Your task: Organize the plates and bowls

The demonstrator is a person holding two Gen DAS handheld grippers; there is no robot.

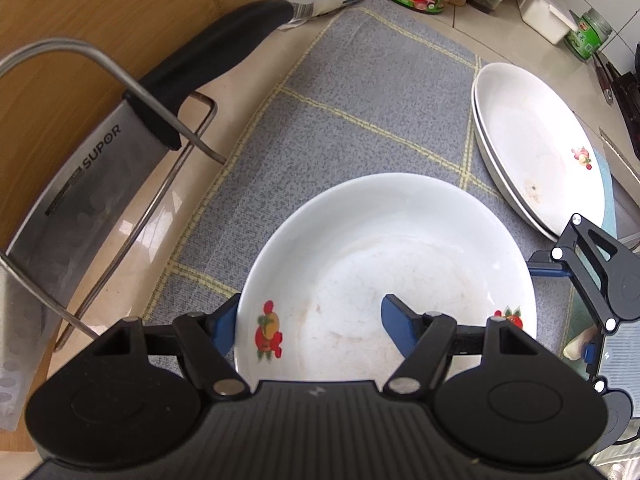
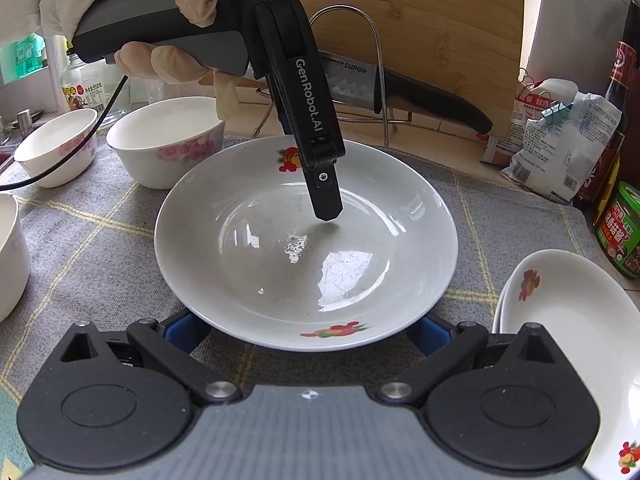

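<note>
bare grey mat [image 1: 360, 92] open ahead of the left gripper [image 1: 308, 324], knife rack [image 1: 100, 128] close on its left, stacked plates [image 1: 540, 144] ahead-right, right gripper [image 1: 592, 276] crowding its right, bowls [image 2: 160, 140] beyond-left of the right gripper

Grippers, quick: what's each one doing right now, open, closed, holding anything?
Left gripper: open, straddling the rim of the near plate, not clamped.
Right gripper: open, fingers tucked under the same plate's near edge, no grip yet.

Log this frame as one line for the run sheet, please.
left gripper: open, straddling rim of plate | right gripper: open, at opposite rim | plate on mat | stacked plates beside
</note>
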